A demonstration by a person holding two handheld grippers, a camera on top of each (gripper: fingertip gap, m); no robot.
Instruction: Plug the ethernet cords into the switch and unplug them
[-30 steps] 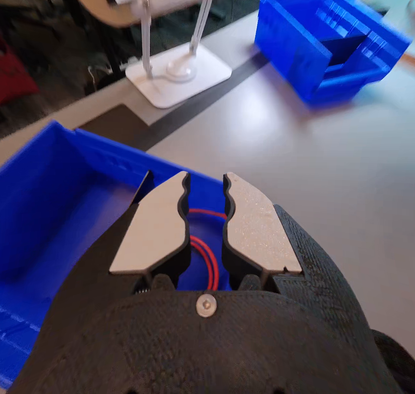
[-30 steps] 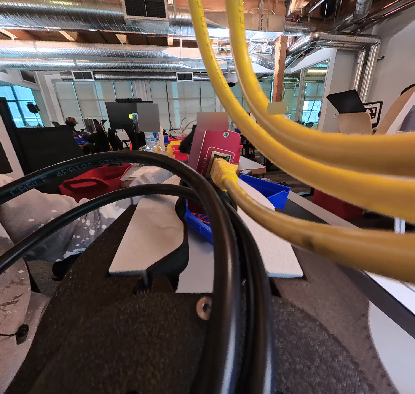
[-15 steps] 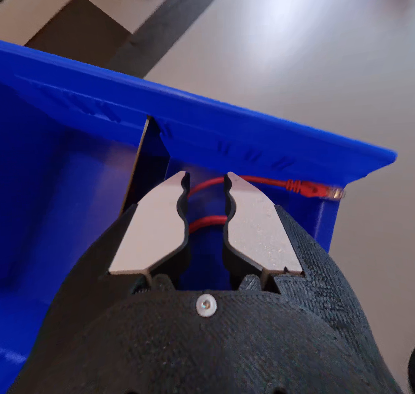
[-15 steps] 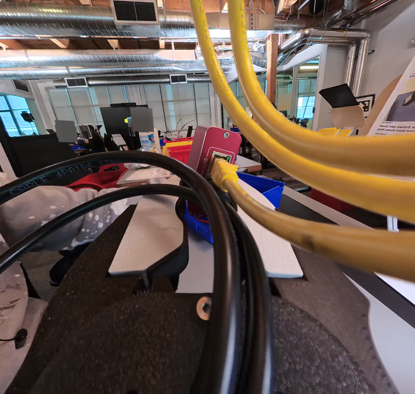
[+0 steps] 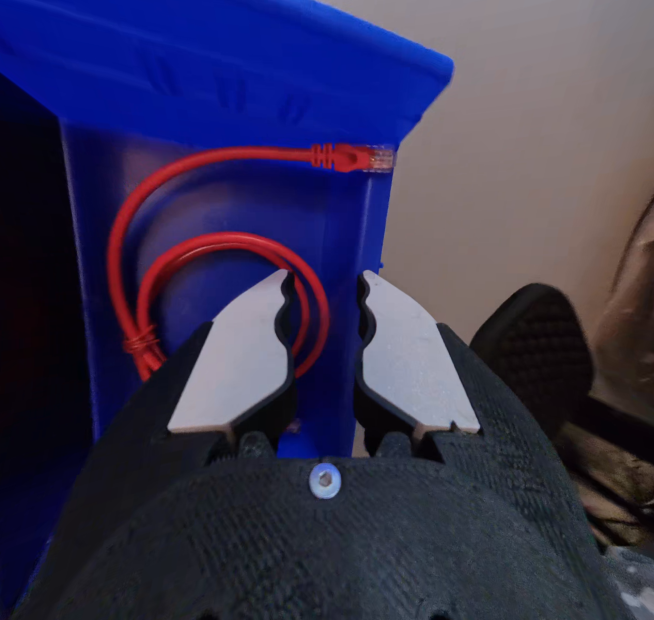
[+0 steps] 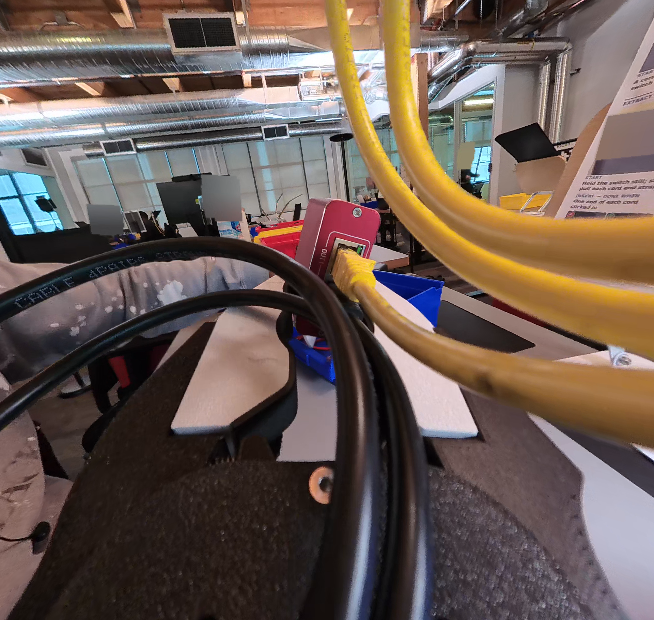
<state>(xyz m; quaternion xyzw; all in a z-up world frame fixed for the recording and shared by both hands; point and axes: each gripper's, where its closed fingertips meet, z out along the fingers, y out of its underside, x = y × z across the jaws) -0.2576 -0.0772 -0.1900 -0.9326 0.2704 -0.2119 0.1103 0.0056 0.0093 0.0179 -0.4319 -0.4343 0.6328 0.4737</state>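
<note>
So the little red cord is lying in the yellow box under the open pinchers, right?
Almost. The red cord does lie under the open left gripper, but its box is a blue bin, not a yellow one. The left wrist view shows this.

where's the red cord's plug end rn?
Left wrist view, upper right: the red cord's plug lies inside the blue bin against its far right corner, beyond the open left hand-held gripper.

Ahead of you a blue bin (image 5: 198, 83) sits on the pale worktop (image 5: 531, 107). Beyond it you have silver ducts (image 6: 106, 54) under wooden beams, tall windows (image 6: 212, 178), red bins (image 6: 279, 235) and a printed sheet (image 6: 623, 164) at right.
</note>
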